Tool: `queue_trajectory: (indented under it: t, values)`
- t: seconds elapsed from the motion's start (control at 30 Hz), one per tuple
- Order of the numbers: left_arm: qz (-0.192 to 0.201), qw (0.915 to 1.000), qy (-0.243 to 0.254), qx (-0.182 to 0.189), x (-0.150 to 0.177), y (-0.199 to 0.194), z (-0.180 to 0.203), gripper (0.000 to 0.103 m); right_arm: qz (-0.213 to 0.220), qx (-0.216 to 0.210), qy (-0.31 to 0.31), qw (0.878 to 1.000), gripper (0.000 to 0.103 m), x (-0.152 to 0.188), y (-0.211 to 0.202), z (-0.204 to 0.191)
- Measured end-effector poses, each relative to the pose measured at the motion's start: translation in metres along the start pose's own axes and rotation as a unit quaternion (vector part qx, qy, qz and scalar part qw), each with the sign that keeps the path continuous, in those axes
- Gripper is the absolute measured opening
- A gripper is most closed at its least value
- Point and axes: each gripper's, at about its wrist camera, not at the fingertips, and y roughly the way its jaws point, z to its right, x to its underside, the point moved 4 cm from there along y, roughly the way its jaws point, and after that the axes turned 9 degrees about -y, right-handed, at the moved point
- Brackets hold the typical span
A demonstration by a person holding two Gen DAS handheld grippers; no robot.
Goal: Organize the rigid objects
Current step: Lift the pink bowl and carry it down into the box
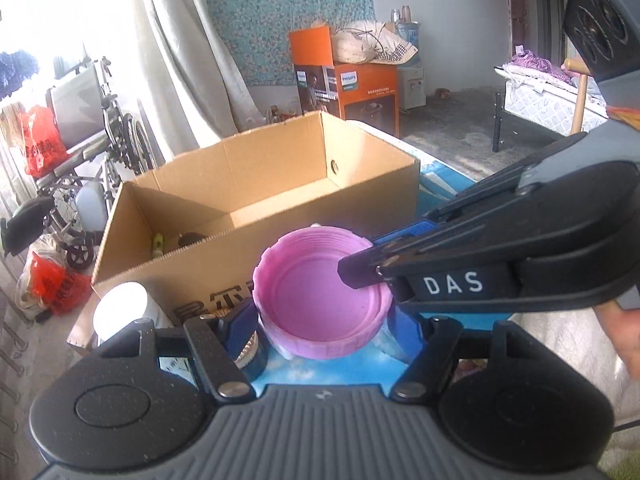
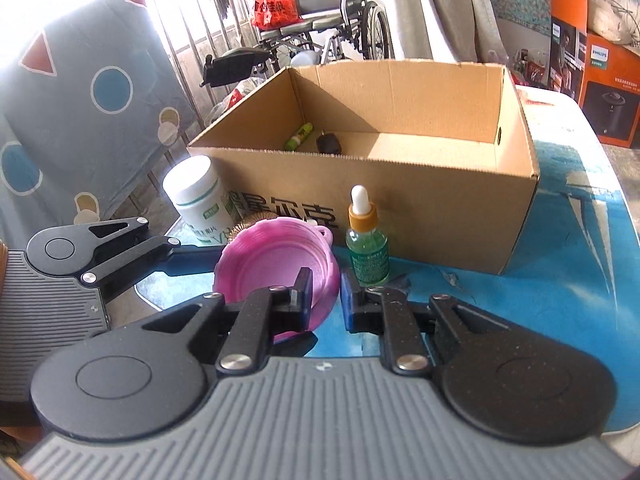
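Pink lid [image 1: 324, 300], upturned, just in front of the cardboard box [image 1: 256, 184] above the blue counter [image 2: 560, 280] | left hand-held gripper [image 1: 320, 328] brackets it widely, contact unclear | right hand-held gripper [image 2: 326, 298] pinches its rim | step: carrying | next: over the box's near wall, release inside.
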Motion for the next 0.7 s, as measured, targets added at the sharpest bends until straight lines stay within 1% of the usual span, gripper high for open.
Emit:
queue_trajectory:
  t: [0.1,0.17,0.2,0.27,0.33,0.43,0.47,0.57,0.63,0.7]
  values:
    - [0.031,0.9994,0.013,-0.008,-0.027,-0.012,-0.005,0.072,0.035,0.007,-0.023,0.999,0.014,-0.028,-0.019,-0.002]
    - [0.045,0.9988,0.018,-0.011,-0.047,-0.015,-0.010,0.072,0.053,0.012,-0.037,0.998,0.014,-0.048,-0.028,-0.002]
    - [0.049,0.9986,0.019,-0.010,-0.058,-0.014,-0.012,0.072,0.058,0.013,-0.044,0.997,0.014,-0.057,-0.031,-0.001]
    - [0.043,0.9990,0.014,-0.003,-0.079,-0.006,-0.021,0.072,0.068,0.013,-0.053,0.996,0.015,-0.082,-0.035,0.005]
    - [0.021,0.9997,0.003,0.009,-0.101,0.011,-0.034,0.072,0.064,0.011,-0.056,0.996,0.015,-0.106,-0.032,0.015]
    - [-0.021,0.9995,-0.011,0.021,-0.123,0.040,-0.052,0.072,0.038,-0.003,-0.043,0.998,0.016,-0.137,-0.013,0.035]
    - [-0.044,0.9986,-0.017,0.024,-0.129,0.054,-0.062,0.072,0.023,-0.010,-0.033,0.999,0.016,-0.150,0.000,0.044]
    - [-0.088,0.9953,-0.028,0.028,-0.139,0.091,-0.081,0.072,-0.025,-0.027,-0.008,0.999,0.016,-0.177,0.042,0.068]
    - [-0.126,0.9907,-0.042,0.031,-0.143,0.122,-0.095,0.072,-0.056,-0.035,0.009,0.998,0.016,-0.188,0.071,0.082]
    - [-0.154,0.9862,-0.052,0.033,-0.143,0.146,-0.106,0.072,-0.086,-0.044,0.024,0.995,0.015,-0.195,0.102,0.094]
